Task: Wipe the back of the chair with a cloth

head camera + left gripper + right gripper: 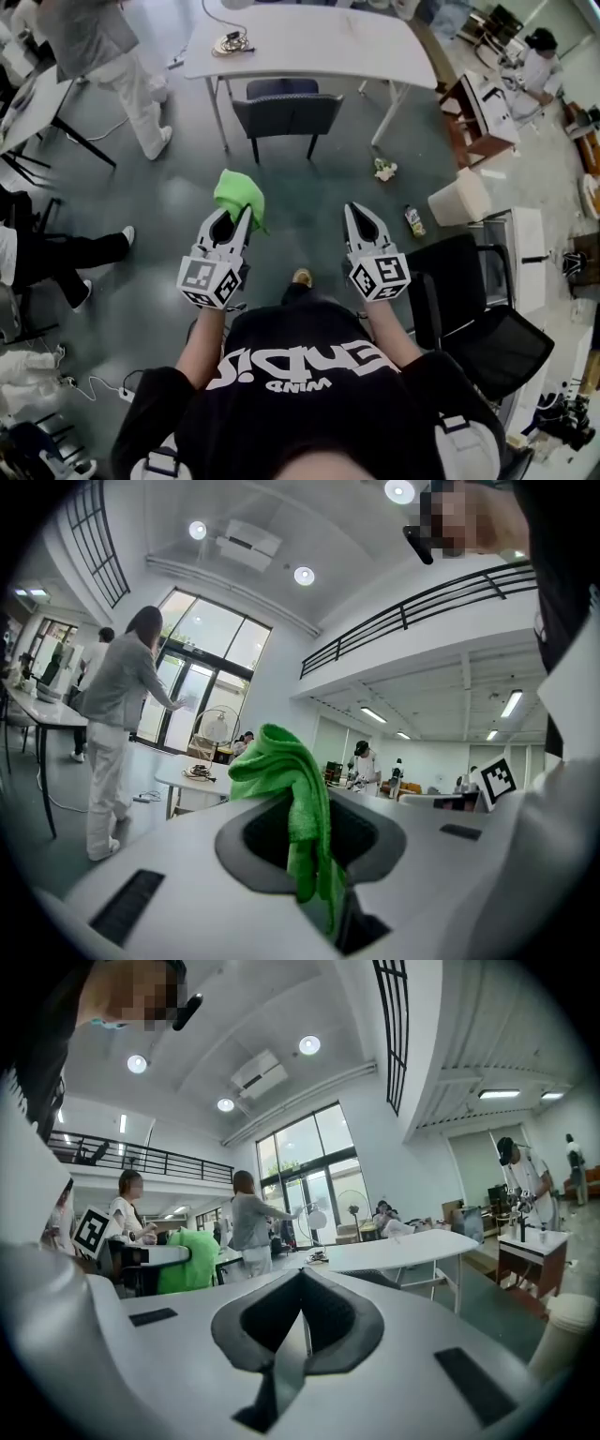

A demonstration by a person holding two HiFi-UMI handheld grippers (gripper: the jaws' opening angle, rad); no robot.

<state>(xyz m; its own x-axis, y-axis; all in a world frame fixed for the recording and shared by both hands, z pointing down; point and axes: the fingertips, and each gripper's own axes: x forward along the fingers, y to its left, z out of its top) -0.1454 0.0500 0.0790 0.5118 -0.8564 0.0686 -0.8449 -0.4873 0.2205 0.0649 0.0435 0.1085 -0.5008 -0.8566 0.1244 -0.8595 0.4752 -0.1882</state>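
Observation:
A dark grey chair (286, 111) stands ahead of me, tucked at the white table (309, 42), its back toward me. My left gripper (234, 214) is shut on a green cloth (238, 195), which bunches above the jaw tips and hangs down between them in the left gripper view (298, 803). My right gripper (361, 217) is shut with nothing in it; its jaws meet at the tips (302, 1281). Both grippers are held level in front of me, well short of the chair. The cloth also shows at the left of the right gripper view (192, 1260).
A black office chair (469, 309) stands close at my right. A white bin (459, 197), a bottle (413, 220) and some litter (384, 170) lie on the grey floor to the right. A person in white trousers (131, 80) stands left of the table; seated legs (66, 253) reach in from the left.

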